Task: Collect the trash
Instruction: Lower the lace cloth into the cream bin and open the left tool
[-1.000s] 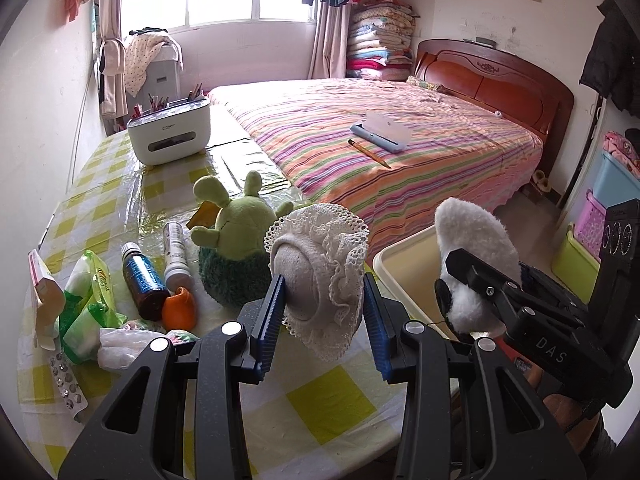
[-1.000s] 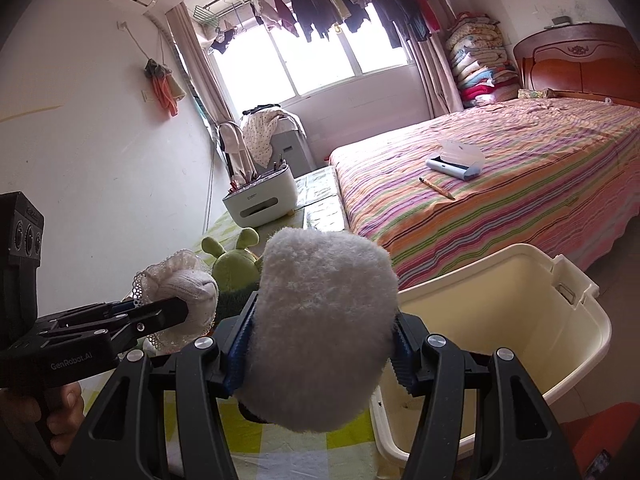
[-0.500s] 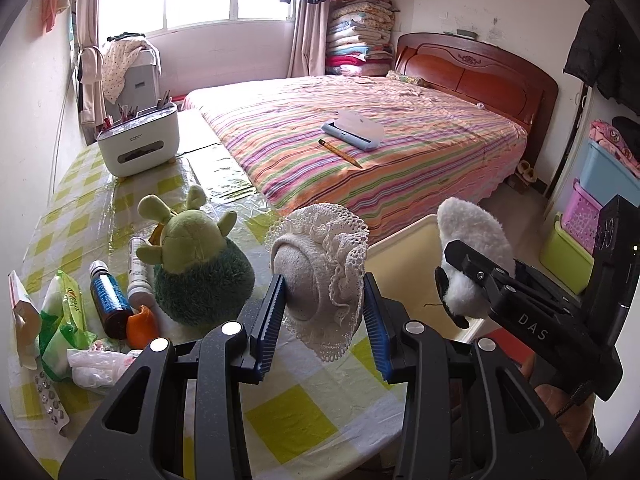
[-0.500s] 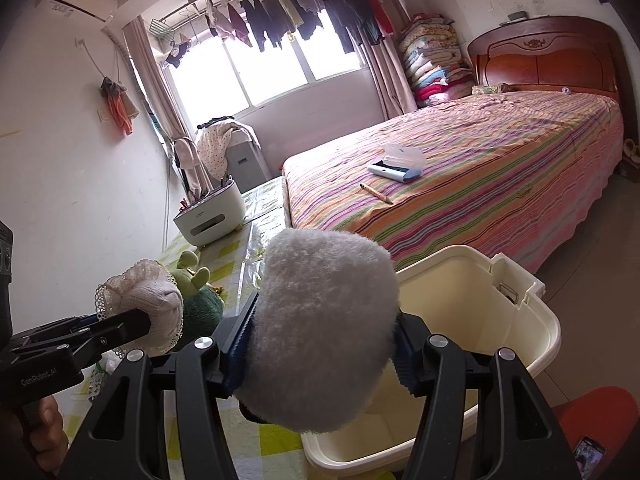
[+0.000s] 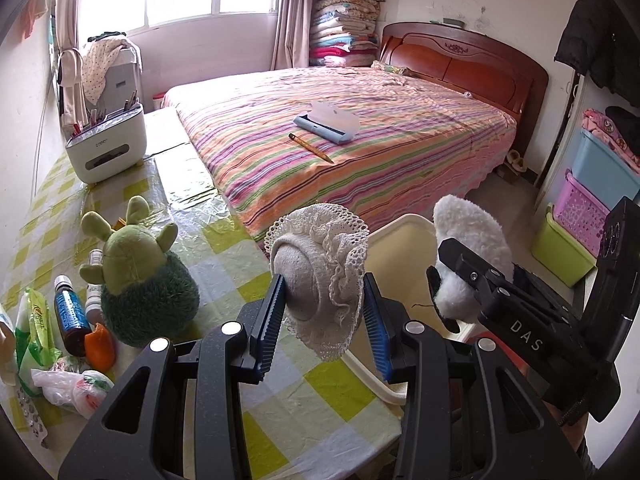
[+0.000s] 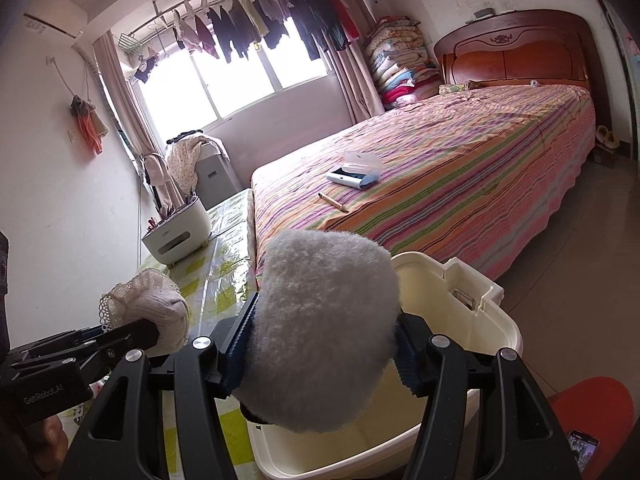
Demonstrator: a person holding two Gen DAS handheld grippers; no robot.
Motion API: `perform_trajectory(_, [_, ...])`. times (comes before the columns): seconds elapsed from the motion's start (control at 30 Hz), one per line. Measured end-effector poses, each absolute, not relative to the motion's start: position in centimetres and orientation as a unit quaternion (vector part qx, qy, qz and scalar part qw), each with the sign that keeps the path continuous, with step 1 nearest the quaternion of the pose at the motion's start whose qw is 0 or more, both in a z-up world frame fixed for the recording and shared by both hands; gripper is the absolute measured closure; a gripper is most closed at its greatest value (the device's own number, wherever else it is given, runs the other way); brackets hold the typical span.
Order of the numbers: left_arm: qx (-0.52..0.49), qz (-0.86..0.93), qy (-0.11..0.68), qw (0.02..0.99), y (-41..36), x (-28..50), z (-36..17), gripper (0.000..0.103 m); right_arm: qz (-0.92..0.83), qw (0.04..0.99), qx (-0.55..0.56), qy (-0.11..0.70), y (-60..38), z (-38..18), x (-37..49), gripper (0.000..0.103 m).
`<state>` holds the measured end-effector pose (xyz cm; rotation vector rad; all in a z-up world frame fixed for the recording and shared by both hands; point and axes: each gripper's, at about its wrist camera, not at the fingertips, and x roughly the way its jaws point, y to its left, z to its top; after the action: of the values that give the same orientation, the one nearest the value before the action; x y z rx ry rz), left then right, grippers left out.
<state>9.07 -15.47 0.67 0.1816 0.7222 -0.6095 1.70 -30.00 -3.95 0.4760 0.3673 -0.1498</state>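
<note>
Both grippers, left [image 5: 324, 314] pinching lace sock [image 5: 320, 268], right [image 6: 324, 344] pinching fluffy slipper [image 6: 324, 332], had advanced toward bin [image 6: 476, 312]; we judged drop imminent.

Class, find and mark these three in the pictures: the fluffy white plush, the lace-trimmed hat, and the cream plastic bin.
fluffy white plush [image 6: 324, 328], right wrist view, centre of its fleecy back.
lace-trimmed hat [image 5: 308, 276], left wrist view, its rounded knit crown.
cream plastic bin [image 6: 500, 320], right wrist view, its far right rim.

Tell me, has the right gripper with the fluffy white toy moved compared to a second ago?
Yes. The right gripper, shut on the fluffy white toy, has shifted out over the cream bin, which now sits lower and more directly beneath it in the right wrist view.
</note>
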Motion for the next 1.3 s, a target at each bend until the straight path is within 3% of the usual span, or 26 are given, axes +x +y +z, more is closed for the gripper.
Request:
perform_trajectory(0.27, [0.082, -0.288, 0.362, 0.883, -16.3, 10.3, -0.2, 0.065, -0.075, 0.949, 0.254, 0.171, -30.8, -3.9, 1.3, 0.034])
perform_trajectory(1.1, [0.113, -0.291, 0.409, 0.857, -22.3, 11.9, -3.9, 0.063, -0.109, 0.940, 0.310, 0.096, -33.5, -2.9, -1.6, 0.033])
perform_trajectory(1.17, [0.118, -0.288, 0.406, 0.859, -22.8, 11.9, -4.0, 0.057, -0.108, 0.939, 0.313, 0.095, -33.5, -2.9, -1.6, 0.033])
perform_trajectory(1.3, [0.131, -0.287, 0.395, 0.863, -23.5, 11.5, -3.6, 0.034, -0.104, 0.939, 0.314, 0.090, -33.4, -2.6, -1.8, 0.032])
